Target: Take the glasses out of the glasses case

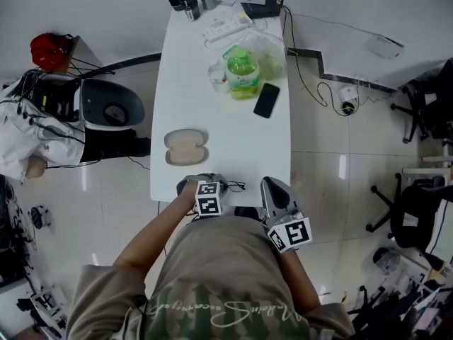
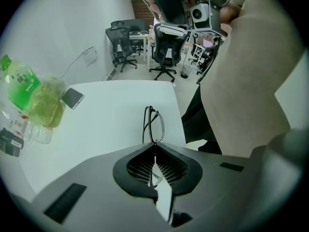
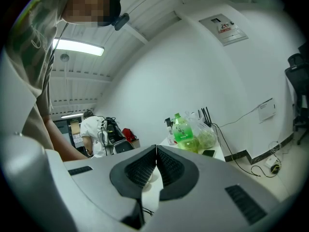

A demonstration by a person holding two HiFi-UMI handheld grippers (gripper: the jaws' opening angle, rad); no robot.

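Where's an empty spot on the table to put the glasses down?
The table is bare to the right of the glasses case, from the phone down to the near edge. The far end is crowded: green bottle, plastic bag, power strip, router.

Glasses (image 2: 153, 124) btm hid behind left tongs (image 2: 155, 147), bottle (image 2: 21, 87) cut by edge
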